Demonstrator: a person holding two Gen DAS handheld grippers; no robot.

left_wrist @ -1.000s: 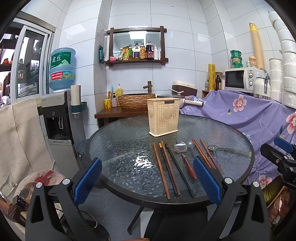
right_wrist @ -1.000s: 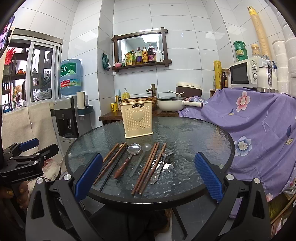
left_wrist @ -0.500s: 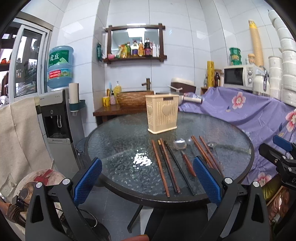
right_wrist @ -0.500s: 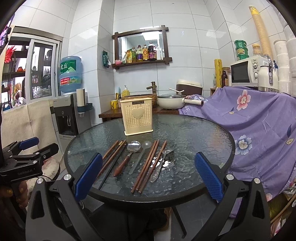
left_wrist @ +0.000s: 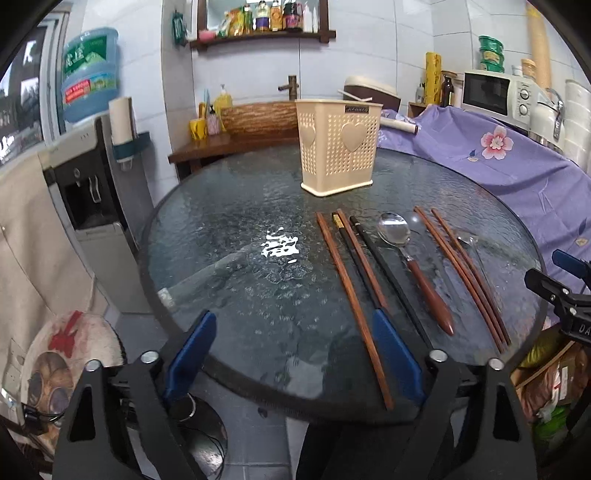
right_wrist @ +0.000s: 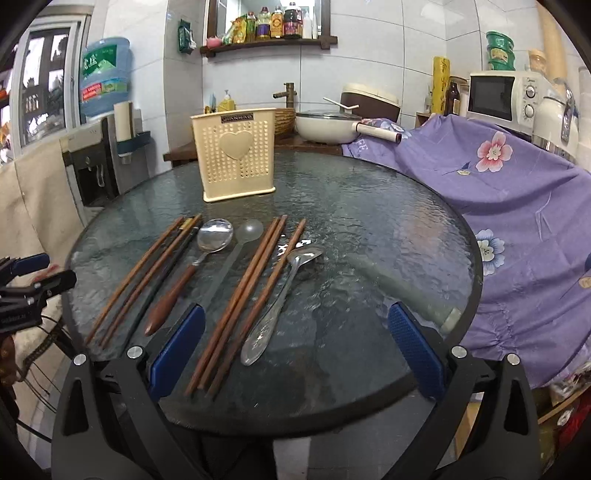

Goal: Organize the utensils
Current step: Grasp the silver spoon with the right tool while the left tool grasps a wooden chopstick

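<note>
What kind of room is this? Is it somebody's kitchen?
Probably yes, a small home kitchen. There's a microwave on the side, a shelf of sauce bottles on the tiled wall, and a water dispenser. Chopsticks and spoons lie on the glass table.

The left tongs (left_wrist: 293,354) are a matte black plastic frame of two angled arms with triangular cut-outs, each arm carrying a round silver screw head near its top and ending in a flat blue pad with a finely ribbed face (left_wrist: 190,352). The right tongs (right_wrist: 295,347) have the same black frame, silver screws and blue textured pads (right_wrist: 415,347). White lettering marks the black body of the right tongs, too small to read.
</note>
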